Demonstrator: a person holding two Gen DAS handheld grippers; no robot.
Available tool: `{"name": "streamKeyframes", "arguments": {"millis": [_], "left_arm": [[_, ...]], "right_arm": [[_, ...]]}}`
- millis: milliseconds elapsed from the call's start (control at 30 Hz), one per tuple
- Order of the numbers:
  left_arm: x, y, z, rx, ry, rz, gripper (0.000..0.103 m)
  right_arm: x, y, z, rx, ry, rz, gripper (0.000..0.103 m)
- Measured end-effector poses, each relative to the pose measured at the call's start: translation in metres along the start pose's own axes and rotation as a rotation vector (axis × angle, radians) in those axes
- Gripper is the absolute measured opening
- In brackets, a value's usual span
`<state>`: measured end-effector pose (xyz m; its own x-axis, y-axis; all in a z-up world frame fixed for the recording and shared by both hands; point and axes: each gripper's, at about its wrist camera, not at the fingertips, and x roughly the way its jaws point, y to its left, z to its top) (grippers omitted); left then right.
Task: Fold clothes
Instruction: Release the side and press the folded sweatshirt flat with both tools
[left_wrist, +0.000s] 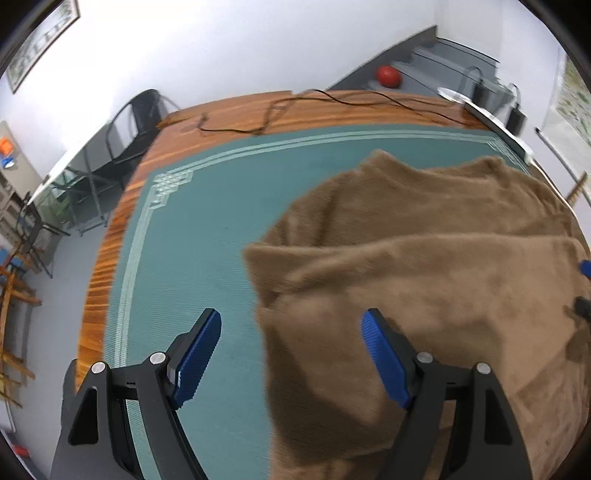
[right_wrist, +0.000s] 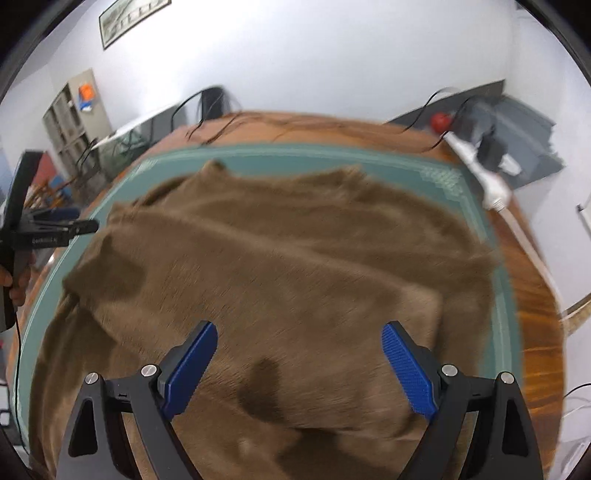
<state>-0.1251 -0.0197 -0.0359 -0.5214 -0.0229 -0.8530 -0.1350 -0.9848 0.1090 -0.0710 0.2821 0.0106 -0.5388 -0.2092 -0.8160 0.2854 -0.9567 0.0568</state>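
Brown fleece garment (right_wrist: 280, 266) lies spread on the green mat (left_wrist: 207, 206), and from my right wrist camera it covers most of that mat, with a folded layer running across the middle and a straight edge showing toward the near right. From my left wrist camera the same garment (left_wrist: 424, 266) fills the right half of the view, its left edge falling over the mat between my left gripper's two fingers.

My right gripper (right_wrist: 299, 365) hangs over the near part of the fleece with its blue pads spread wide and nothing between them. My left gripper (left_wrist: 291, 358) is also spread wide; its right finger sits over the cloth, its left finger over bare mat, and nothing is pinched. I see that left gripper from the right camera too, at the far left edge beside the garment, with a hand (right_wrist: 16, 284) wrapped round its handle.

Under the mat is a wooden table (left_wrist: 236, 110). A black cable (left_wrist: 332, 98) trails along its far side, and a white power strip (right_wrist: 487, 177) lies at its far right. Beyond, a red ball (left_wrist: 388, 75) rests on grey stairs (left_wrist: 443, 62).
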Motion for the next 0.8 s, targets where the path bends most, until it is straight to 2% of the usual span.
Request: {"name": "streamKeyframes", "arguments": {"millis": [167,267,433,667,800], "left_arm": [[0.017,-0.011,-0.011,-0.023,0.049,-0.007,0.082],[0.025,-0.013,-0.017,-0.041,0.061,-0.007,0.082],[0.028,-0.013,-0.018,-0.055,0.055,-0.003,0.086],[0.027,-0.011,-0.021,-0.067,0.055,-0.004,0.088],[0.018,-0.015,-0.022,-0.050,0.053,0.028,0.088]], "right_arm": [[0.025,0.000,-0.013,0.011,0.071,-0.026,0.093],[0.033,-0.001,-0.018,0.008,0.077,-0.037,0.093],[0.039,0.008,-0.022,-0.016,0.070,-0.075,0.101],[0.041,0.010,-0.026,-0.018,0.036,-0.103,0.102],[0.040,0.011,-0.028,-0.026,0.015,-0.111,0.102]]}}
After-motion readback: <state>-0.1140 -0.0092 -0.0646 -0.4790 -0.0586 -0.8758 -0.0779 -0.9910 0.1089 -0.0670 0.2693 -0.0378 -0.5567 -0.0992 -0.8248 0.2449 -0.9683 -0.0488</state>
